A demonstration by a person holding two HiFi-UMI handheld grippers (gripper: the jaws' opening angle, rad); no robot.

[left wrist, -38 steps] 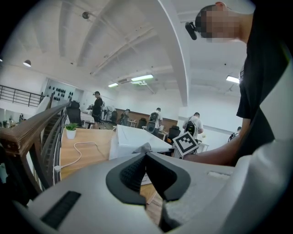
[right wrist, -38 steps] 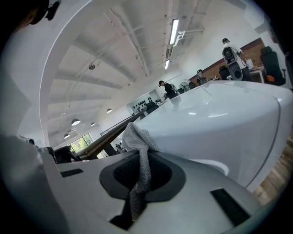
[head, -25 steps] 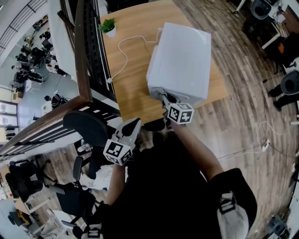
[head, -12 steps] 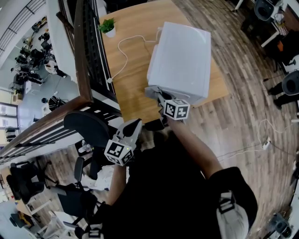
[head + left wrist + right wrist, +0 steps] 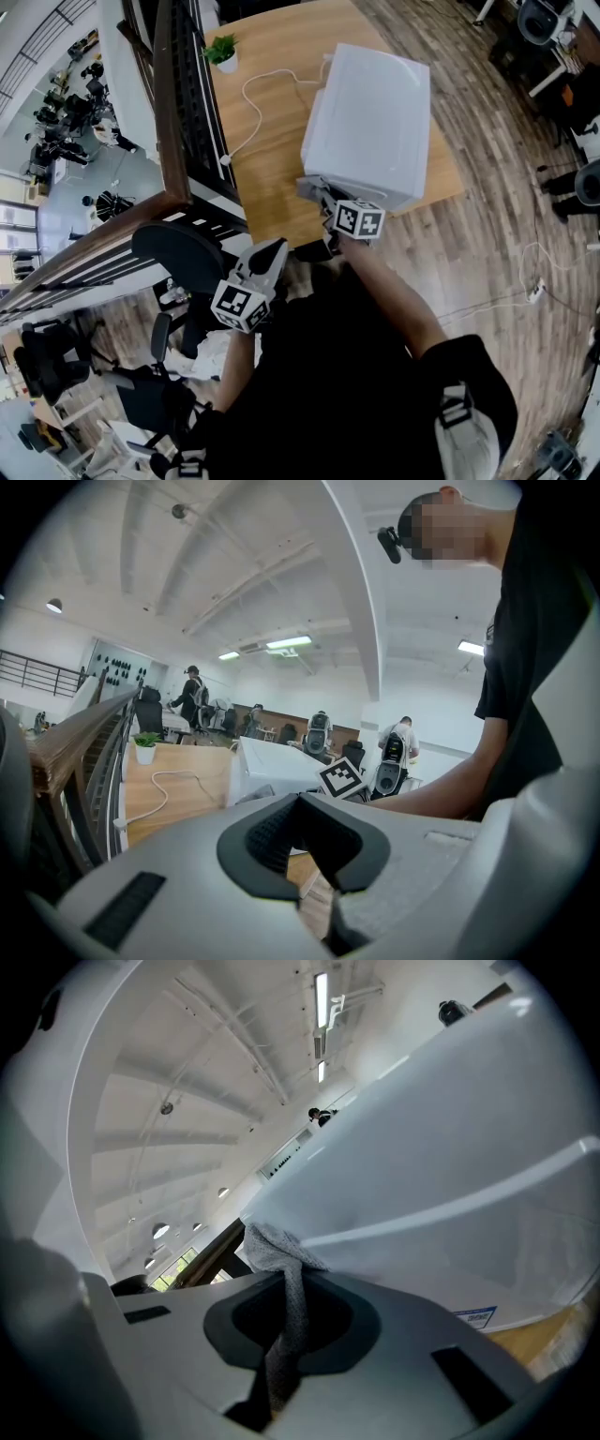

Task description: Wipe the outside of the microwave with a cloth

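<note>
At the near edge of a wooden table (image 5: pixel 272 56), wiping down a white microwave (image 5: pixel 370 122) with a grey cloth (image 5: pixel 274 1246). Right gripper (image 5: pixel 323 199) clamped tight on the cloth, its bunched end pressed to the microwave's near lower corner, close above the tabletop. Left gripper (image 5: pixel 265 255) low by the body, well apart from the table, jaws closed on nothing. Beyond the microwave, a white cable (image 5: pixel 248 103) looping across the wood near a small potted plant (image 5: pixel 222 52) at the far corner.

Judged to be mid-wipe, with most of the casing probably yet to cover. For a clean job:
- Hold the pinch firm against any slipping of the cloth.
- Lead with the soft wad, never the hard jaws, to spare the panel from scraping.
- Run long, overlapping strokes along each face.
- Press lightly, given a spot so near the table's edge and the likely risk of shifting the microwave.
- Brace it with the free gripper if needed.
- Stay clear of the cable.
</note>
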